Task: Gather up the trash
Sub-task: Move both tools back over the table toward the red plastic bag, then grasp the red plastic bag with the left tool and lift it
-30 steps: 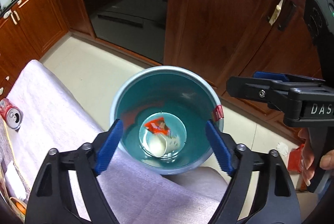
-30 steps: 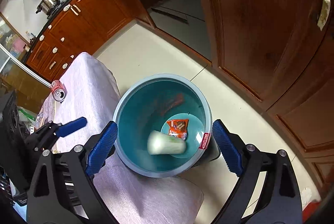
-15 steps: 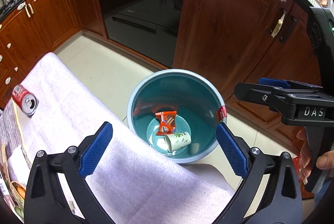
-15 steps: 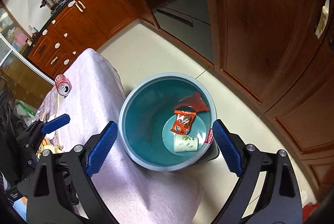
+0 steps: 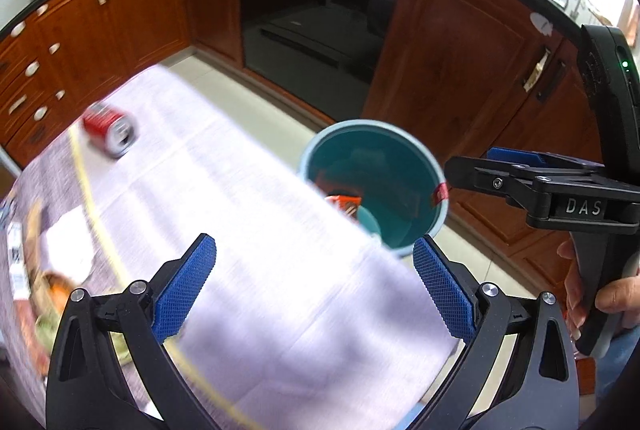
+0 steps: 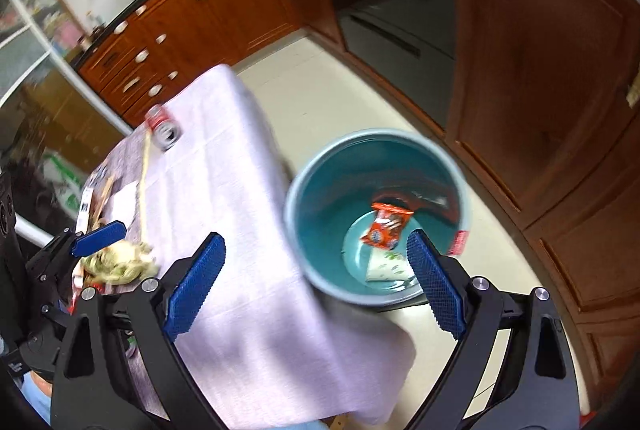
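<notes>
Gripper pair first: left gripper (image 5: 312, 246) spread wide and empty above the cloth-covered desk (image 5: 260, 230); right gripper (image 6: 316, 238) likewise wide, holding nothing, poised over the desk's corner beside the bin (image 6: 376, 133). Stood on the floor just past the desk edge, that bin, with an orange wrapper (image 6: 386, 228) and a paper cup (image 6: 386, 266) already at its bottom. Farther out, a red can (image 5: 108, 133) lay on its side on the desk, well apart from both grippers, ahead and to the left of the left one, silver end turned back toward it. Probably the left gripper's to fetch, being on that side; best taken across the round body, not end to end. Nearer, by the left gripper, a crumpled greenish wad (image 6: 120, 262), too blurred to name.
</notes>
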`<state>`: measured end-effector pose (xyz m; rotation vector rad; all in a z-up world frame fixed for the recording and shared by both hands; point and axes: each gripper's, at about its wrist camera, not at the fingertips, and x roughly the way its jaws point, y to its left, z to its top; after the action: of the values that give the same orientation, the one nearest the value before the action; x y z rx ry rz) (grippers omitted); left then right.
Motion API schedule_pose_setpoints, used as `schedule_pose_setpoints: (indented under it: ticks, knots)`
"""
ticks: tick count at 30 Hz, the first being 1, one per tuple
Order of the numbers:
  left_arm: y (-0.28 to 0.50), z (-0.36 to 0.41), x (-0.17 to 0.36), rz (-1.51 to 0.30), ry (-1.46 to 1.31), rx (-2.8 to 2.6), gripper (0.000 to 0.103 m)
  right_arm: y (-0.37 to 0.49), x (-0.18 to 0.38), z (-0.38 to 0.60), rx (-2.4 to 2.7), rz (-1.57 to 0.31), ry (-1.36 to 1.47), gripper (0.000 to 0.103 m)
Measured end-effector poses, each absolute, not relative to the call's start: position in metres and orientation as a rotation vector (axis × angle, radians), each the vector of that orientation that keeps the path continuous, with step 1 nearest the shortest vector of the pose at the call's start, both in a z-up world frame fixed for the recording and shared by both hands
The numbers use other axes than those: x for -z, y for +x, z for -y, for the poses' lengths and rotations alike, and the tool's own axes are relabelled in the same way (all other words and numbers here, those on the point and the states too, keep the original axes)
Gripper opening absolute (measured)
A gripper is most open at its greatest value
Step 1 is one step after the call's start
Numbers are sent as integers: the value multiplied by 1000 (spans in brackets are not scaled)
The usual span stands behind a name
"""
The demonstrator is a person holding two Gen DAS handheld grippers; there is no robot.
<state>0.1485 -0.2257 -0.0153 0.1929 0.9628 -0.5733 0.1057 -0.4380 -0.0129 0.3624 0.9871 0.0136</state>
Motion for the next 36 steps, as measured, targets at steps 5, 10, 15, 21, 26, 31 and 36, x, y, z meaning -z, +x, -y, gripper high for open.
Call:
schedule_pose_setpoints:
  ticks: [5,10,15,21,26,31,36]
  knots:
    - [127,164,12,-963,177,487,99,102,9,387,-98,-1000,311,88]
    - [109,100,12,-957,156,402,99,99,5,332,-173,-1014,248,88]
    - [91,30,15,-952,162,306,99,95,0,282,-223,-1021,190,88]
    - [70,-41,24,-951,167,222,99,94,-3,236,-247,-1036,113,88]
    - [56,-80,41,-980,182,176,99,96,3,211,-263,-1068,88,88]
    - [48,-99,56,-1002,223,165,99,98,9,186,-287,-1093,63,88]
    - [47,-103,70,-1016,267,195,99,99,12,169,-303,-1110,28,88]
